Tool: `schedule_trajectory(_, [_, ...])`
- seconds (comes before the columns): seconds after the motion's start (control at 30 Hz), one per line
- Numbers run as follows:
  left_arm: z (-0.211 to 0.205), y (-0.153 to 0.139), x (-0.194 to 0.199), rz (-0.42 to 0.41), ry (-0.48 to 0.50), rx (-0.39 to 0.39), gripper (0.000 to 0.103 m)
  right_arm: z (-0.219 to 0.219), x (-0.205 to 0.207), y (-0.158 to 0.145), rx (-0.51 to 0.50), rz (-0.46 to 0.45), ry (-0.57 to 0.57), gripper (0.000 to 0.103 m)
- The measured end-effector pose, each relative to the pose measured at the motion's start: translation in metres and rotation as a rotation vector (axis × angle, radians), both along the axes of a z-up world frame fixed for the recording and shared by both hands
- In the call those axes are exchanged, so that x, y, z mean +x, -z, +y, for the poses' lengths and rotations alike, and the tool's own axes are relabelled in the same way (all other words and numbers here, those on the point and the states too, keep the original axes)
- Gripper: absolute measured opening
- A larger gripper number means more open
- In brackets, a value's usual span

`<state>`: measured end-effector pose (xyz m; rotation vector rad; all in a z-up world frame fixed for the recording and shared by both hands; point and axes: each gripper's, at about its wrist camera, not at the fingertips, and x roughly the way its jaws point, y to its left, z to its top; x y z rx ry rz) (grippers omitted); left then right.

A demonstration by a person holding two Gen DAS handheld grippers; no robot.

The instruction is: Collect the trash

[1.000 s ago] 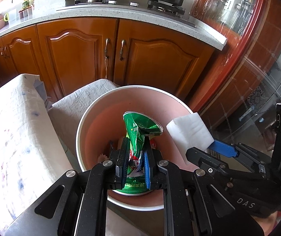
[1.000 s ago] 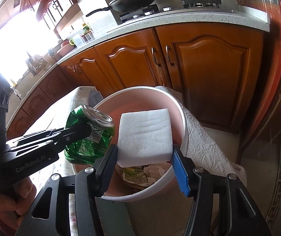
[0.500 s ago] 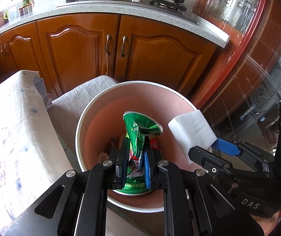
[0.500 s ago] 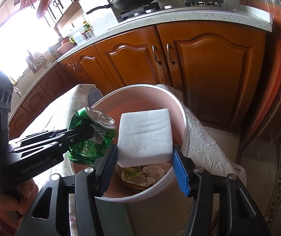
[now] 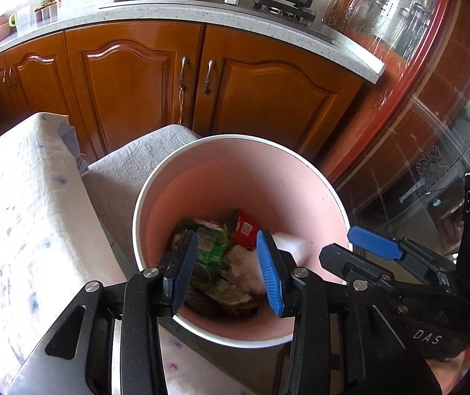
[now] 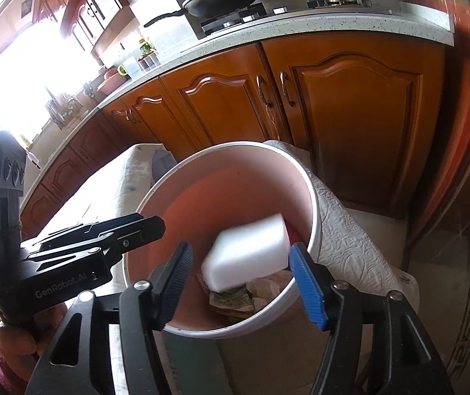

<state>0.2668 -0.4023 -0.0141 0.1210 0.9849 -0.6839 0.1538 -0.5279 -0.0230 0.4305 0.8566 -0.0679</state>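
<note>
Both tools wide, empty: left tool (image 5: 226, 265), right tool (image 6: 239, 283). White foam block (image 6: 246, 256) mid-frame, blurred above pink bin (image 6: 312, 220); risk: glancing off rim, landing outside.

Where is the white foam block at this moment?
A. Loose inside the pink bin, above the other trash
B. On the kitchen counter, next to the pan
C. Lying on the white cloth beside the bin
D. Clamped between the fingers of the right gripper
A: the white foam block appears blurred inside the pink bin, and the right gripper is open around it, with a gap at its left finger.
</note>
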Motion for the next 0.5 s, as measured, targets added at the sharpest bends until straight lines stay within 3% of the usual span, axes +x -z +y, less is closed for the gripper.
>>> schedule_trajectory(0.5, [0.067, -0.015, -0.026, -0.011, -0.08, -0.086, 0.04, 0.012, -0.027, -0.017, 0.034, -0.098, 0.029, 0.07])
